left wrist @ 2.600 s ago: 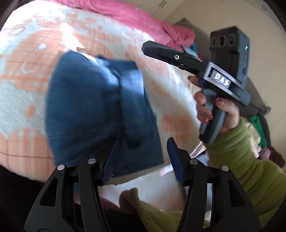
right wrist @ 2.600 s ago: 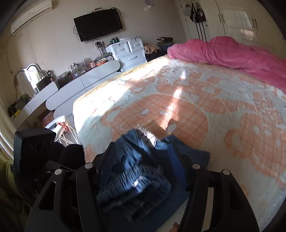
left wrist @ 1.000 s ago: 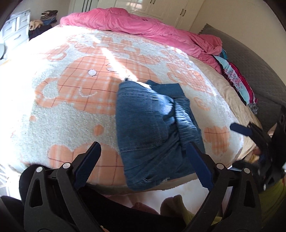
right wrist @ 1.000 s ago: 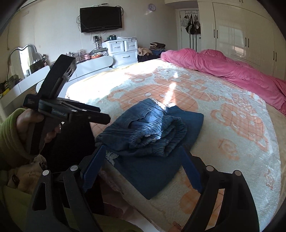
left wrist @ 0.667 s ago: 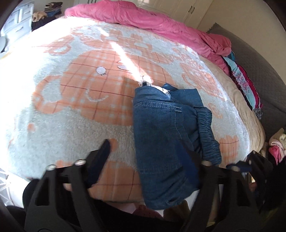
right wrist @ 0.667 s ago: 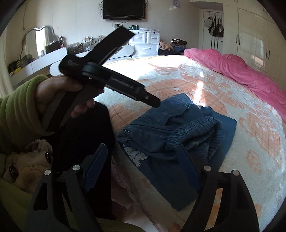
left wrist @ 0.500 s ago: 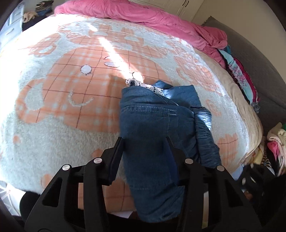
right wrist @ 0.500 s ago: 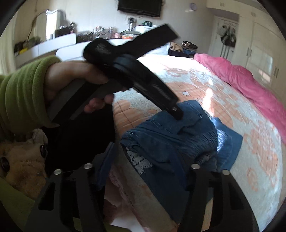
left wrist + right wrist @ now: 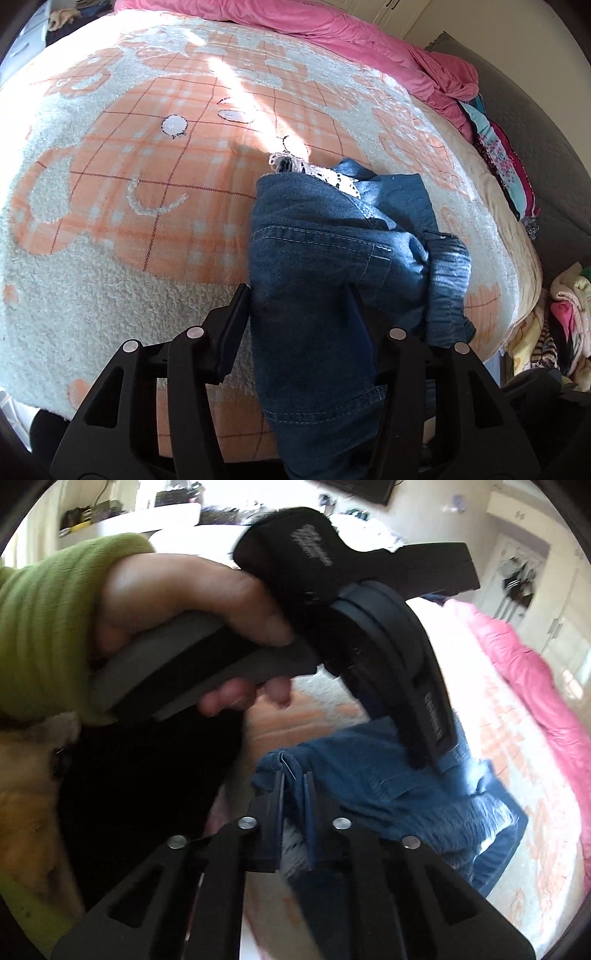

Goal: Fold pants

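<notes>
Covering the whole frame of the left wrist view, the bed serves as the folding surface. The pants lie lower centre, partly folded at its near edge, within reach. The left gripper straddles their near fold at medium width. The right gripper is pinched shut on the pants' hem, apparently for lifting.

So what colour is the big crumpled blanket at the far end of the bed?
Pink. The crumpled blanket shows best in the left wrist view, bunched along the bed's far edge.
</notes>
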`<action>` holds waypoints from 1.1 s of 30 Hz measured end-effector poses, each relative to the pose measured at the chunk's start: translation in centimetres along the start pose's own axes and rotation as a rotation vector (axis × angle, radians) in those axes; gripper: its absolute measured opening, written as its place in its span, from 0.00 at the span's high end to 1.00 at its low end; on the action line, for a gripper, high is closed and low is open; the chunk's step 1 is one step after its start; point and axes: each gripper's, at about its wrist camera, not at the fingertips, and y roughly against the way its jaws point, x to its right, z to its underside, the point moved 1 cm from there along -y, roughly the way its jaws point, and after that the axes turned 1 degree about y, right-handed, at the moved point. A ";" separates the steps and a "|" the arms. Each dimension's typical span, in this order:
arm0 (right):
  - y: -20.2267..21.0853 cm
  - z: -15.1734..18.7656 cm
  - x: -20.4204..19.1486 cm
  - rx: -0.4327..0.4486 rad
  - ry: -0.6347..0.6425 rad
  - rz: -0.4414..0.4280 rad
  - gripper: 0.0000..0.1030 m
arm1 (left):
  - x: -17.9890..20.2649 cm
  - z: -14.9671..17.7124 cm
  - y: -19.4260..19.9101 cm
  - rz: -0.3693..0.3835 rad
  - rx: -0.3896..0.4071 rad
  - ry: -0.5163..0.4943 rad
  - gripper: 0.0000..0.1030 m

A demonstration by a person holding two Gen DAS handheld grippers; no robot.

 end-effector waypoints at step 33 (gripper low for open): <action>0.1 0.8 -0.2 0.012 -0.089 -0.082 0.84 | -0.2 0.3 0.4 0.017 0.053 0.005 0.46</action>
